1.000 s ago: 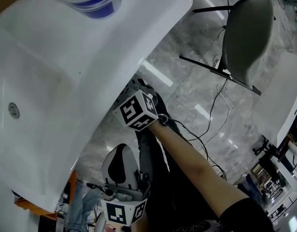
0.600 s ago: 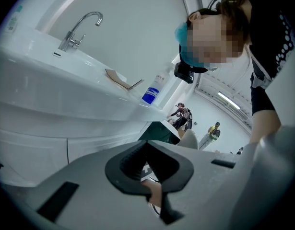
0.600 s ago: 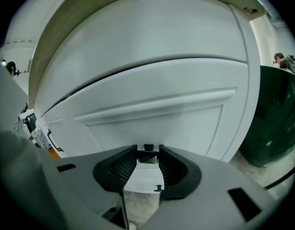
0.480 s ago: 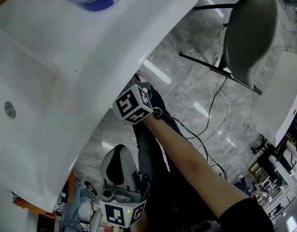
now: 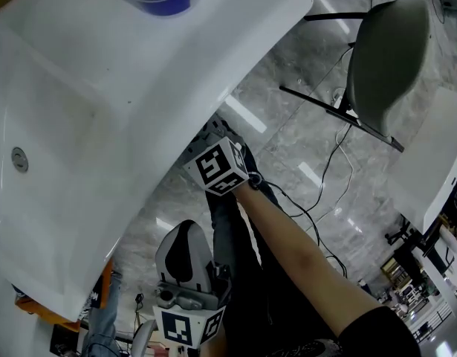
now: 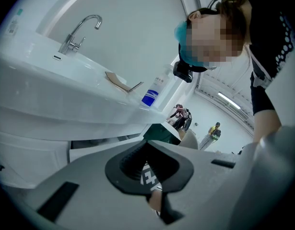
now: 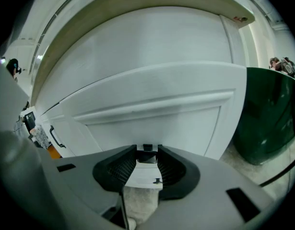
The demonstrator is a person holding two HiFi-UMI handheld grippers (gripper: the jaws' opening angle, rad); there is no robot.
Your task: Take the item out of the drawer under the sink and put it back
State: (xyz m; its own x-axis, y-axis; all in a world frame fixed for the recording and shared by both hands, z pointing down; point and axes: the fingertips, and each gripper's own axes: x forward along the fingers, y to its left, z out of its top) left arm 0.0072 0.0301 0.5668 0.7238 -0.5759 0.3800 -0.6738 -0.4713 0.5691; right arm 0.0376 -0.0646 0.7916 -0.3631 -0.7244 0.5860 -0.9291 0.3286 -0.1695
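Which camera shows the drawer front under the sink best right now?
The right gripper view: the white drawer front fills most of the frame. In the head view the sink hides it. The left gripper view catches only a narrow strip below the sink.

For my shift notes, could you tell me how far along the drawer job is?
Done: nothing visibly; no item is held. In hand: the right gripper, its jaws just opening, stands at the white drawer front under the sink, with a white edge between the jaws. Remaining: taking out and returning, unless already finished.
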